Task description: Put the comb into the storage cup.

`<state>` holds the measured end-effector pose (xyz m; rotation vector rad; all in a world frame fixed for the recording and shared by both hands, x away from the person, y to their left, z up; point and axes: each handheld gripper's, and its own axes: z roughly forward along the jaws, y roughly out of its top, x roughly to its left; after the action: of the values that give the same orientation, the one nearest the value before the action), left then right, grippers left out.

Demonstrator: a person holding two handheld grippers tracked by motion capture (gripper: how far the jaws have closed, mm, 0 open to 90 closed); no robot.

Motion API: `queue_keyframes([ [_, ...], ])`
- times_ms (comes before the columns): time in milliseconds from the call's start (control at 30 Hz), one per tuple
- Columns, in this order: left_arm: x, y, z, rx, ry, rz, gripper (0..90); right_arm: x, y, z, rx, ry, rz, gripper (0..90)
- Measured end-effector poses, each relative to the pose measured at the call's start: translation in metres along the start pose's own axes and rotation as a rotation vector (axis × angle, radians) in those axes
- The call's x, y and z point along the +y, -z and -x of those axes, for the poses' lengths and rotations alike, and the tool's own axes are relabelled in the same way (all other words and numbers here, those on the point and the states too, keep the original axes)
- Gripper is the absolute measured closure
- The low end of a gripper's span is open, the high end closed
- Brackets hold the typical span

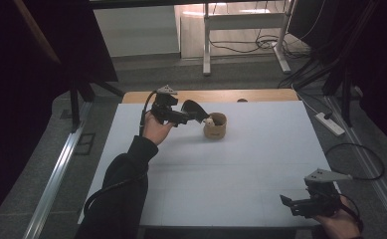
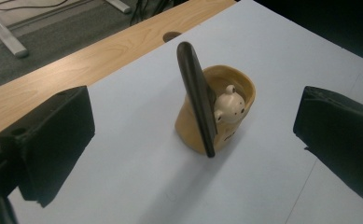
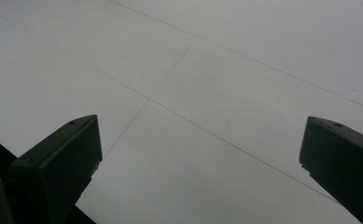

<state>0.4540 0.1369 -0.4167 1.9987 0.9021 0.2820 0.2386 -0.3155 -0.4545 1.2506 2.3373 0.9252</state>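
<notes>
Clearly, tan mug (image 2: 233,84) bears a bear figurine (image 2: 229,108).

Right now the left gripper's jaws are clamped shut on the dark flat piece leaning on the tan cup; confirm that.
Not quite. In the left gripper view the left gripper has its jaws wide apart, clear of the dark flat piece. That piece does lean on the tan cup.

The left gripper (image 1: 193,113) is held up over the far part of the table, with the left arm stretched forward in a dark sleeve. Its jaws are wide apart. The right gripper (image 1: 286,201) sits low, close to the person, near the right corner. Its jaws are wide apart too.
</notes>
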Motion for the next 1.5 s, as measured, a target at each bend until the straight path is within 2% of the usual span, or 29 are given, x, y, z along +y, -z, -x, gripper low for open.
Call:
queue_keyframes([
  [833,-0.026,0.017,-0.002,-0.015,0.034,0.039,0.0,0.0,-0.001,0.0,0.004,0.005,-0.016,0.0],
  [967,-0.029,0.02,-0.002,-0.036,0.035,0.044,0.0,0.0,-0.002,0.0,0.006,0.005,-0.016,0.0],
  [1500,-0.049,0.021,0.001,-0.046,0.039,0.043,0.0,0.001,-0.002,-0.001,0.006,0.009,-0.022,0.0],
])
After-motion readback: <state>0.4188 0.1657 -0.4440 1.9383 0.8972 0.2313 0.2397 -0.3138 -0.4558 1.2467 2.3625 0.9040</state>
